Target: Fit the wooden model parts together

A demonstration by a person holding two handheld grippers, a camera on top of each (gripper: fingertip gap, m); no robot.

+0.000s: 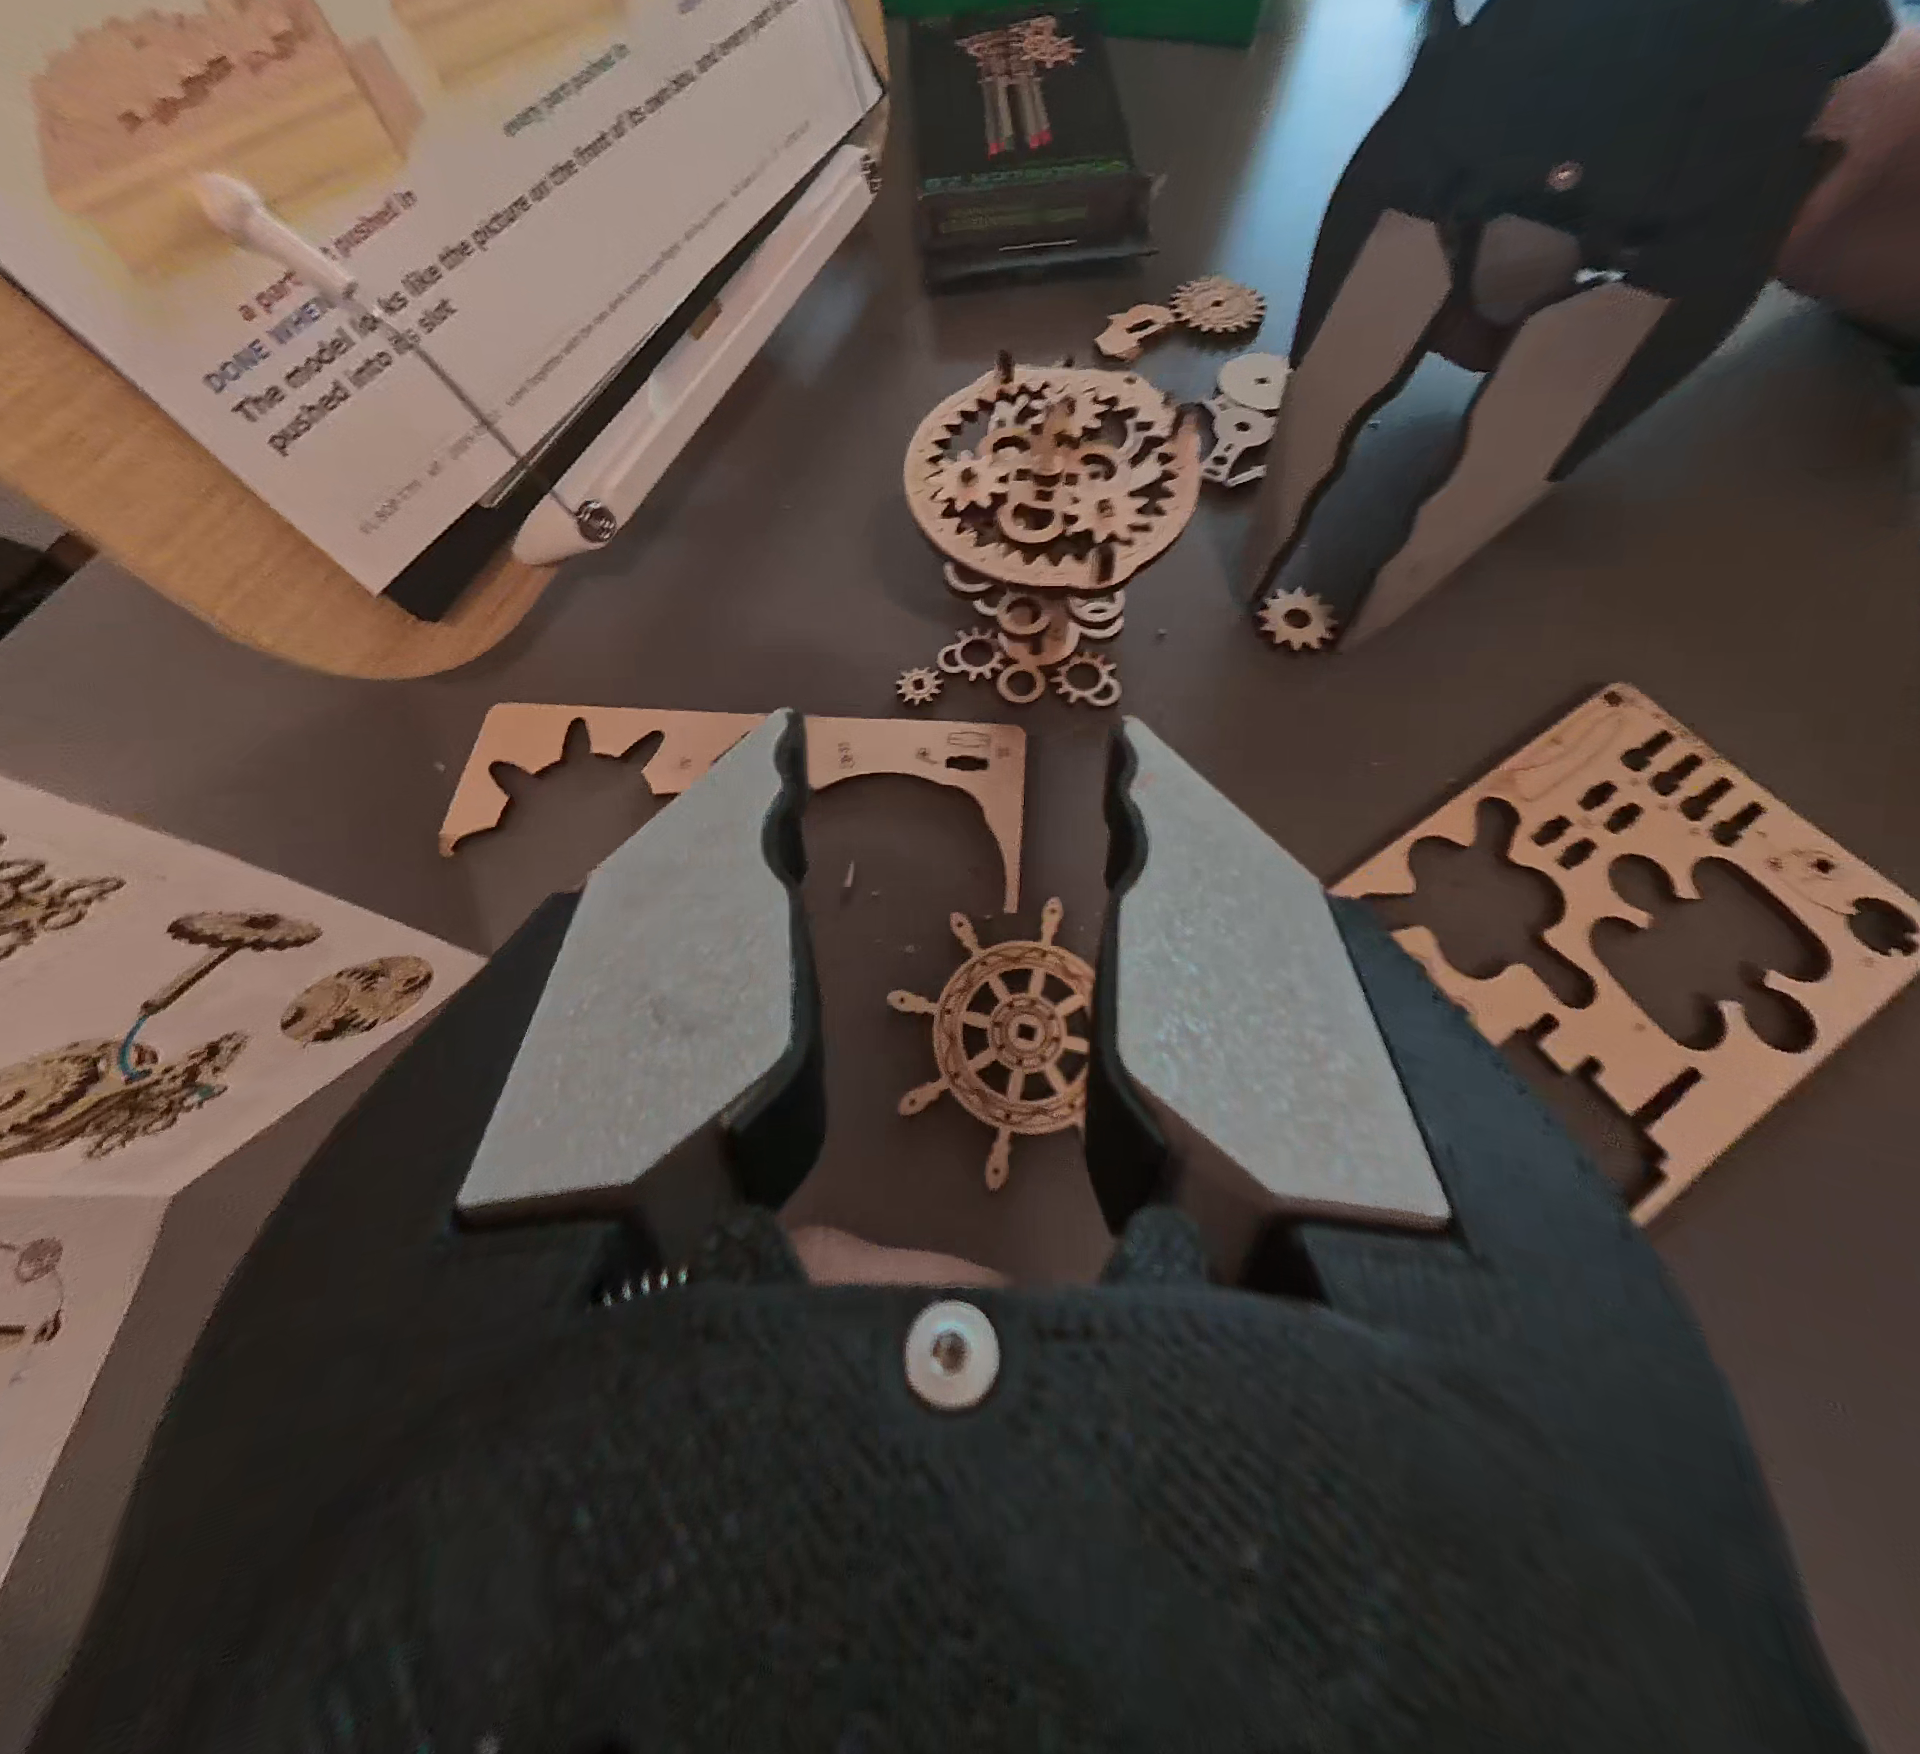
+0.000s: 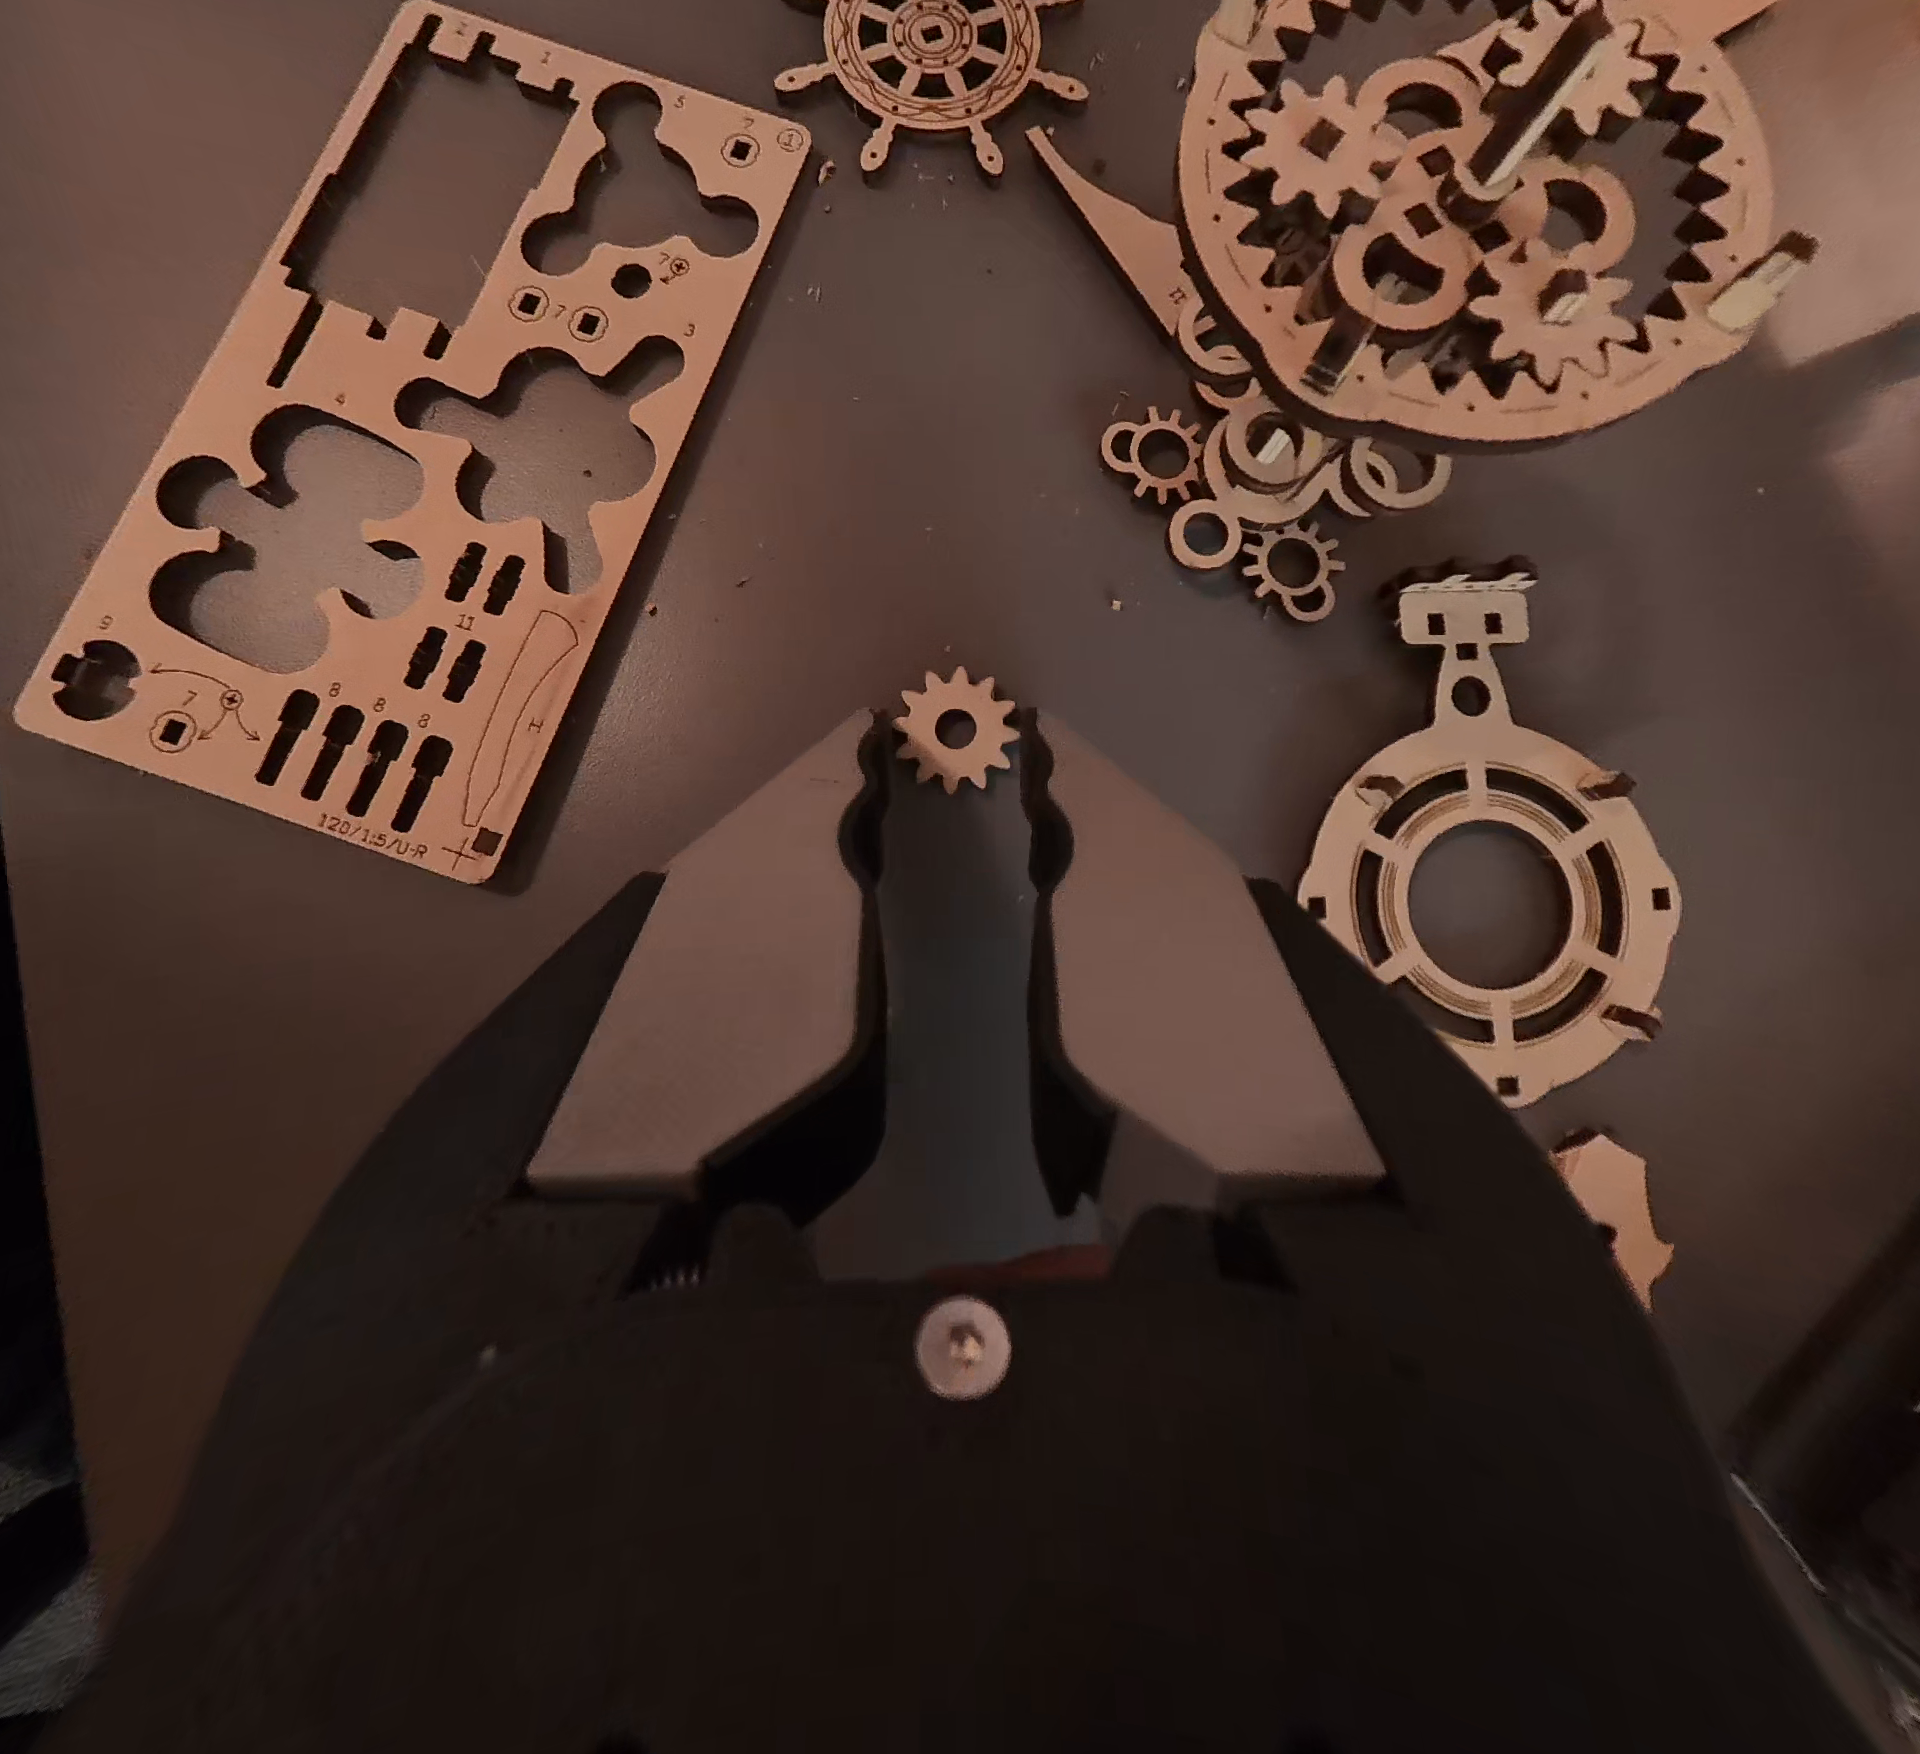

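The right hand-held gripper (image 2: 954,748) pinches one small gear (image 2: 954,742) above the dark surface (image 2: 935,457), near one round gear model (image 2: 1475,198), while the left hand-held gripper (image 1: 956,795) hangs open over one ship wheel (image 1: 1003,1039), between two punched wooden sheets (image 1: 1621,925).

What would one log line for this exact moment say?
right gripper: shut on small gear | left gripper: open, empty | ship's wheel: on table | gear assembly: on table

Bare table (image 2: 935,457) between punched sheet (image 2: 436,416) and gear assembly (image 2: 1475,187)
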